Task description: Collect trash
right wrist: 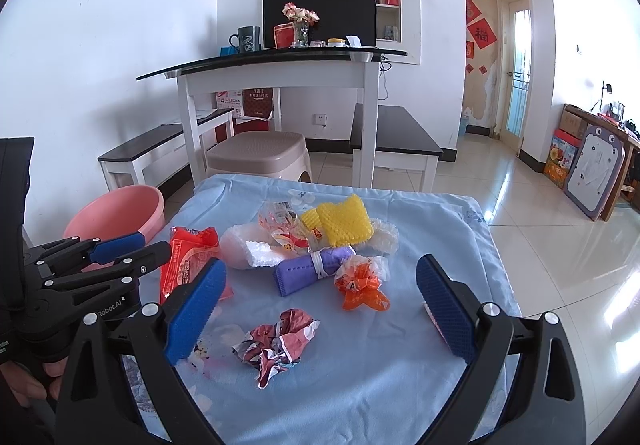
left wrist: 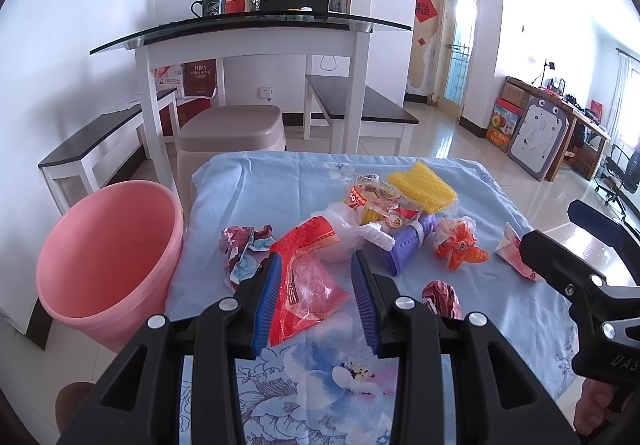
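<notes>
A red wrapper (left wrist: 308, 281) on the counter (left wrist: 496, 309) is straddled by the spread left claw (left wrist: 316, 305); pads should be closed low before transfer to the pink bin (left wrist: 108, 257). The right claw (right wrist: 320, 309) is held wide over crumpled paper (right wrist: 276, 341).

White walls (right wrist: 100, 57), glossy tiled floor (right wrist: 552, 245)
</notes>
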